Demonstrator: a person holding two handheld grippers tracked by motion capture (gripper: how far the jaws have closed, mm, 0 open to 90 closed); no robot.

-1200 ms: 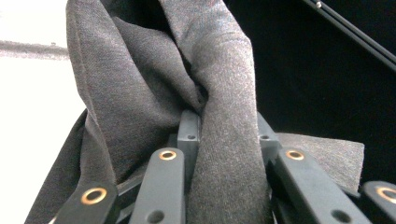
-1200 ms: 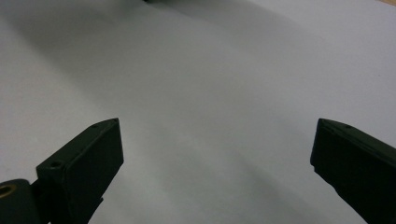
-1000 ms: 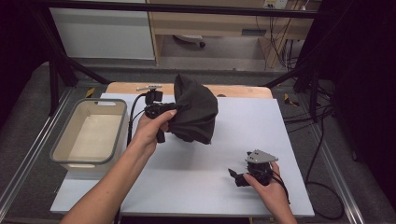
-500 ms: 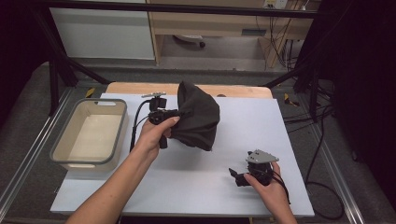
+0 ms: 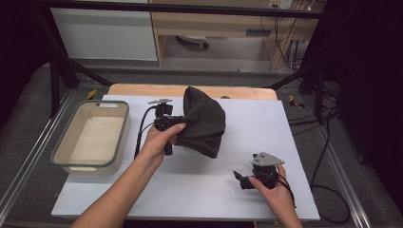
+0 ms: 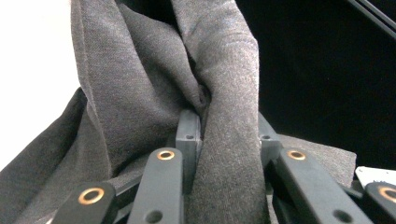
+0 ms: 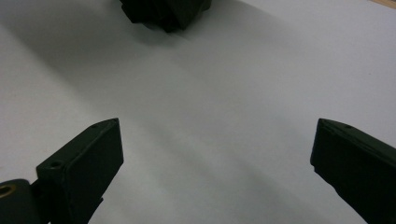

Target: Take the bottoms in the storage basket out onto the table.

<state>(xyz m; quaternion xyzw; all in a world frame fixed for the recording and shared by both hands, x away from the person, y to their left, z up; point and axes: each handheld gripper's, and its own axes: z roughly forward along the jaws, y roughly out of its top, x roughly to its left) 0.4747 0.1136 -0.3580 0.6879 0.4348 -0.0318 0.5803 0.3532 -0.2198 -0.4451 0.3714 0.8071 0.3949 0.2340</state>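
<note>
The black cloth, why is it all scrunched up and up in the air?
The left claw has pinched a fold of the dark cloth, so it hangs bunched above the table. Nothing looks spilled or broken.

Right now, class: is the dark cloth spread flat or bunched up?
Bunched up. The cloth hangs in folds, lifted by the left gripper, whose jaws are shut on a gathered fold of it.

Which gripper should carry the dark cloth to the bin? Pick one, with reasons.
Left. The left gripper is already shut on the dark cloth, held up beside the bin. The right gripper sits open, low over the white table, on the side away from the bin.
</note>
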